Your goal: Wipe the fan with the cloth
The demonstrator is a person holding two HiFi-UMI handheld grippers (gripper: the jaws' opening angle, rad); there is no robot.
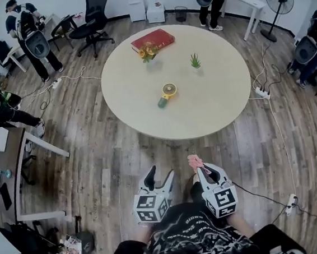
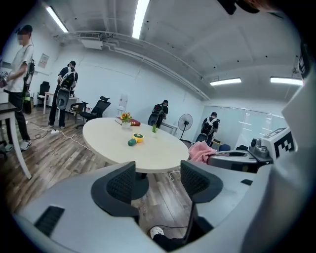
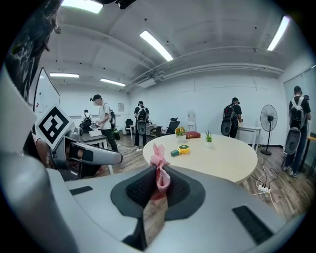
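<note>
Fan (image 1: 167, 93) lies flat near the middle of the round table (image 1: 218, 103), well away from both my tools. It is a small handheld one. Its long axis runs on a slant in the head view, with the green handle at the lower left, nearer me, and the yellow head at the upper right, farther off. Its face looks turned up, though it is small in the head view. My left gripper (image 1: 159, 180) is held low in front of me over the wood floor, short of the table edge. Its jaws stand wide apart with nothing between them; in the left gripper view only floor and the table's foot show through the gap. Just beside it, my right gripper (image 1: 203, 171) is at about the same height. Its jaws are pressed together on a pink cloth (image 1: 195, 161). The cloth's bunched end sticks up past the tips and points toward the table.
</note>
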